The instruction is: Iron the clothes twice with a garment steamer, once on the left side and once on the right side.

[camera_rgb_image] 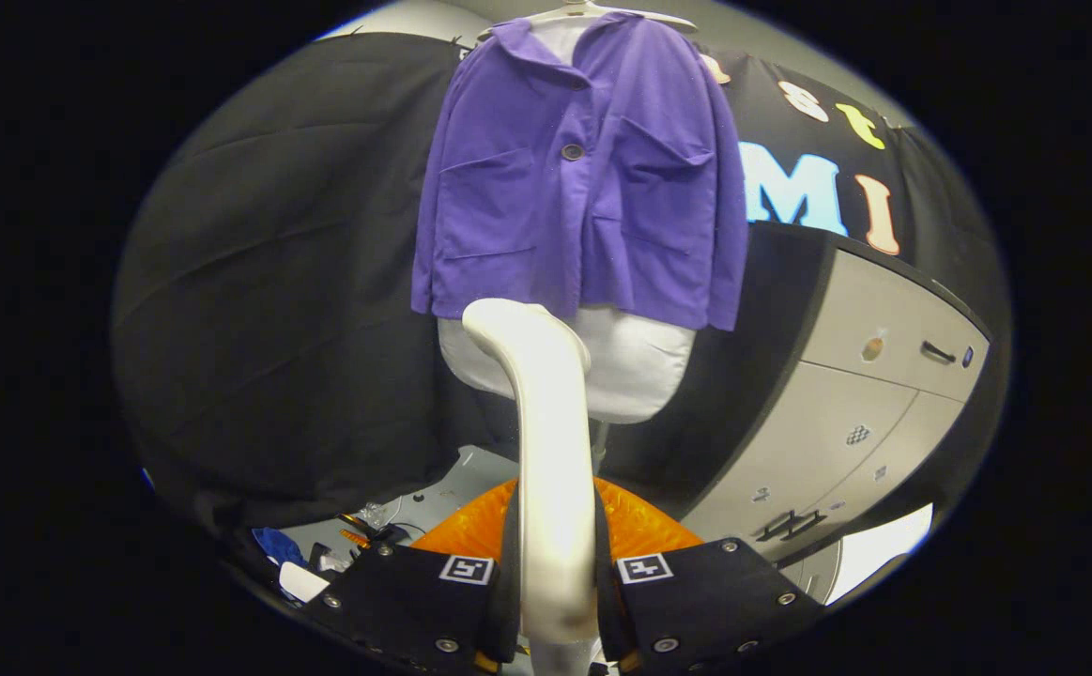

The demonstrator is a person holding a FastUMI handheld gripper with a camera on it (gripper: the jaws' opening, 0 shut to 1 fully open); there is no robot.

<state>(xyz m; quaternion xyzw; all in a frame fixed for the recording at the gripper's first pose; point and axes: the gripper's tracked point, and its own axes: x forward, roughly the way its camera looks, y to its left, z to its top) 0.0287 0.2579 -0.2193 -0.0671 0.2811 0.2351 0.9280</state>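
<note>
Tongs pinching steamer by its handle, both fingers pressed against the handle sides, handle running up between them to the curved head. Head aimed at the bottom of the jacket, apparently just short of its hem, contact hard to tell. Jacket hung on a hanger over a pale padded form, buttoned at 2 points, 4 patch pockets on the front, sleeves hanging down both sides.

Handling, as judged: steamer rigid, smooth plastic, likely top-heavy at the head and prone to twisting in the grip, so hold kept firm and low on the handle as now. Jacket soft, light, free to swing on the hanger and bunch under pressure; light strokes with the head flat, nothing snagged on buttons or pocket flaps. No need to grasp the jacket itself.

Neither the left nor the right pass looks started from this position. Orange cushion below the handle, grey cabinet to the right of the form.
</note>
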